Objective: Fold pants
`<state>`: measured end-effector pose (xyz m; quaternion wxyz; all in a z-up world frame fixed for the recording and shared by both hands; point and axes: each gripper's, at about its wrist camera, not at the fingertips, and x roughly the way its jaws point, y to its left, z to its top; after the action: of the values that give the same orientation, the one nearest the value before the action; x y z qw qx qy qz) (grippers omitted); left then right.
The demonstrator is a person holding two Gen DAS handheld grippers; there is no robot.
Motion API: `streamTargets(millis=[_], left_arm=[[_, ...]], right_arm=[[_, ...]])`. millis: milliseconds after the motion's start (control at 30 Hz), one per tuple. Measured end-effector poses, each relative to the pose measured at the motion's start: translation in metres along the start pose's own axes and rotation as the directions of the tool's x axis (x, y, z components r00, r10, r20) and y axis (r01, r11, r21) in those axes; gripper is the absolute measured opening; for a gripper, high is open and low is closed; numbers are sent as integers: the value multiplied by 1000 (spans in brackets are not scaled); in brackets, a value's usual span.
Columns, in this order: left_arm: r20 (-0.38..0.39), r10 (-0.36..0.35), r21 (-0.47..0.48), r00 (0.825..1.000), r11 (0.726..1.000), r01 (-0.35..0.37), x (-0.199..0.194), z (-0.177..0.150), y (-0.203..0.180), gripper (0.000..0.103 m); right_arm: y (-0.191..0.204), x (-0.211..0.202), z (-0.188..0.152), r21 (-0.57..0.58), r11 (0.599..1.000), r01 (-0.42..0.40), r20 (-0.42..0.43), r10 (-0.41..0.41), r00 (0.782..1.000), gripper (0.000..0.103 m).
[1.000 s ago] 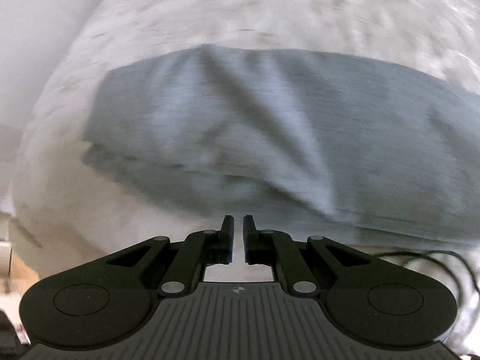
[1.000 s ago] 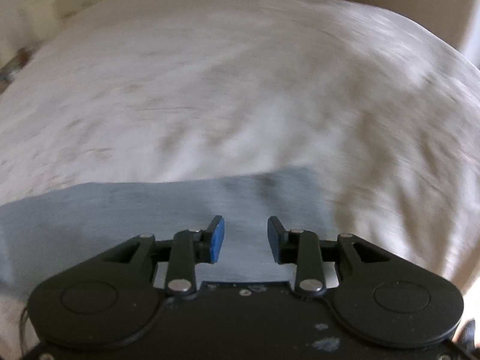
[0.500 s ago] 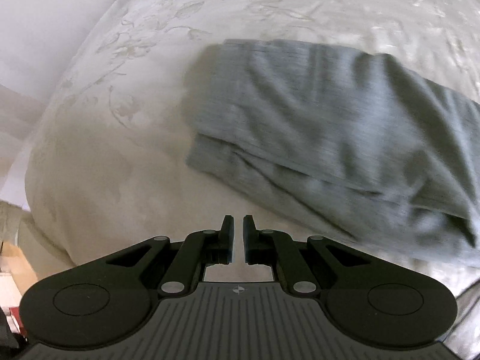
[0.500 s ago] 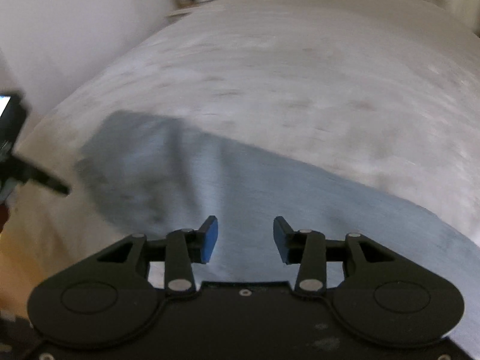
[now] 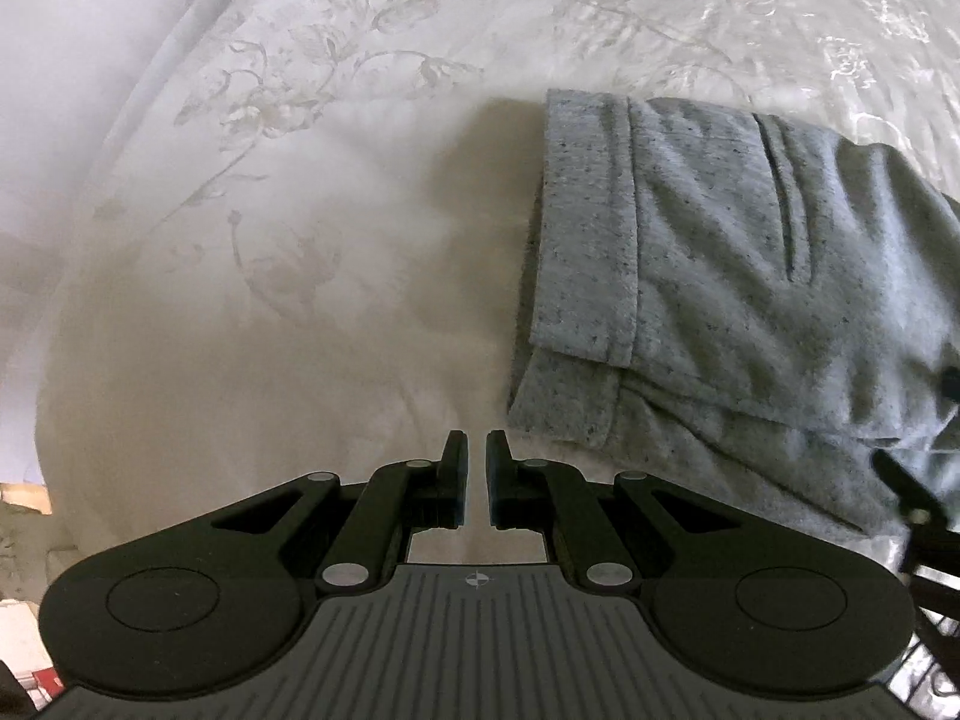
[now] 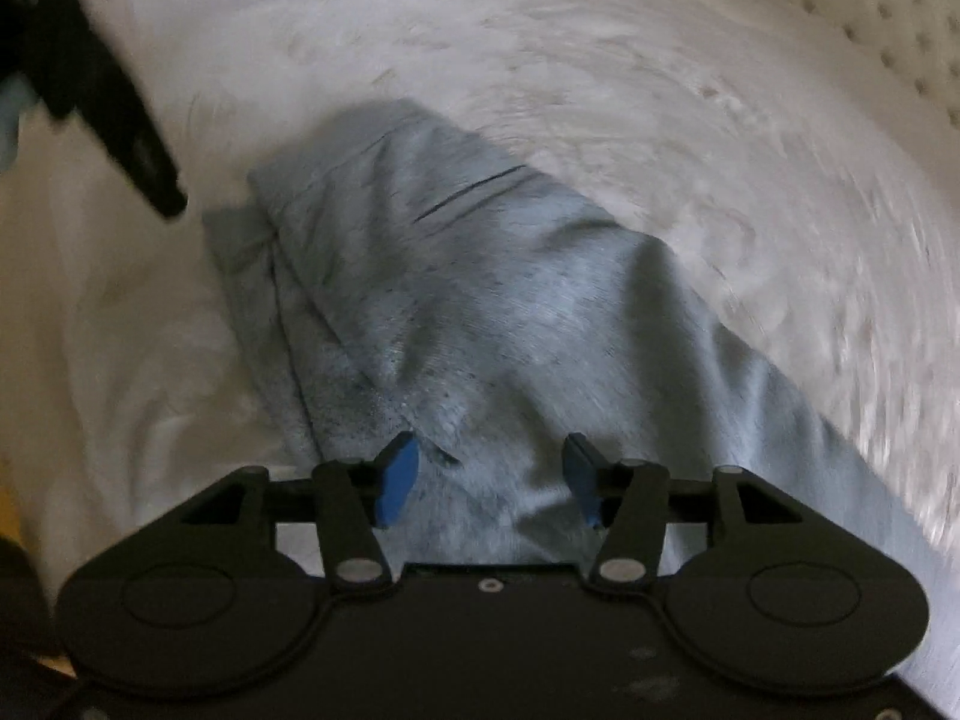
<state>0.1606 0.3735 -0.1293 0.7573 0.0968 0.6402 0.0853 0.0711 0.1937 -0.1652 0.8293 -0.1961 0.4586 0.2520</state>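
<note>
Your left gripper (image 5: 473,468) hovered over the bed (image 5: 312,252) with its jaws nearly together, only a thin slit between them, gripping nothing. The pants (image 5: 738,276) lay just to its right on the floral bedspread, grey and speckled, folded so that one layer sat on another with the edges stepped. Your right gripper (image 6: 489,477) was spread wide, blue pads (image 6: 399,480) apart, poised over the same pants (image 6: 480,300) (whether it touched the cloth, you could not tell through the blur). From that side the pants ran back toward a white pillow (image 6: 240,12), and your left gripper's dark body (image 6: 114,114) showed at upper left
</note>
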Motion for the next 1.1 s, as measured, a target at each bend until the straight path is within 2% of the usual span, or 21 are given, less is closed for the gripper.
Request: streamTargets(millis=[67, 100, 133, 167, 233, 333, 433, 533, 700, 867, 967, 1033, 1100], left_arm=[[-5, -9, 3, 1000, 1000, 9, 0, 3, 0, 8], [-4, -15, 7, 1000, 1000, 15, 1, 5, 1, 8], [-2, -20, 11, 1000, 1000, 20, 1, 7, 1, 8], [0, -24, 17, 1000, 1000, 24, 1, 9, 1, 8], [10, -35, 26, 999, 999, 35, -4, 14, 0, 8], [53, -59, 30, 997, 998, 57, -18, 23, -3, 8], [96, -84, 47, 992, 996, 79, -29, 32, -13, 8], [101, -113, 84, 988, 991, 105, -27, 41, -33, 8], [84, -153, 147, 985, 979, 140, -13, 41, -73, 8], [47, -91, 236, 995, 969, 78, 23, 20, -94, 8], [96, -52, 300, 994, 954, 21, 26, 6, -102, 8], [110, -21, 326, 994, 945, -15, 24, -1, -106, 8], [117, -1, 320, 993, 947, -37, 24, -7, -109, 8]], right_arm=[[11, 13, 2, -98, 995, 32, -13, -33, 999, 53], [15, 18, 1, -143, 989, 49, -10, -51, 999, 45], [18, 21, 1, -182, 982, 53, -7, -55, 998, 19], [17, 22, 2, -197, 980, 37, -11, -40, 999, 15], [7, 12, 11, -149, 989, 14, -16, -17, 1000, 12], [-5, -14, 21, -46, 998, -44, 19, 45, 999, 12], [6, -32, 19, -79, 992, -95, 18, 97, 995, 12], [18, -17, 12, -107, 987, -116, -51, 111, 992, 12], [16, 6, 11, -41, 988, -146, -111, 140, 984, 12], [4, 4, 7, 31, 985, -168, -89, 170, 981, 14], [-8, -9, 1, 124, 974, -191, -62, 199, 978, 16], [-30, -24, -5, 212, 962, -170, -41, 183, 982, 16], [-62, -43, -13, 305, 941, -147, 1, 155, 988, 23]])
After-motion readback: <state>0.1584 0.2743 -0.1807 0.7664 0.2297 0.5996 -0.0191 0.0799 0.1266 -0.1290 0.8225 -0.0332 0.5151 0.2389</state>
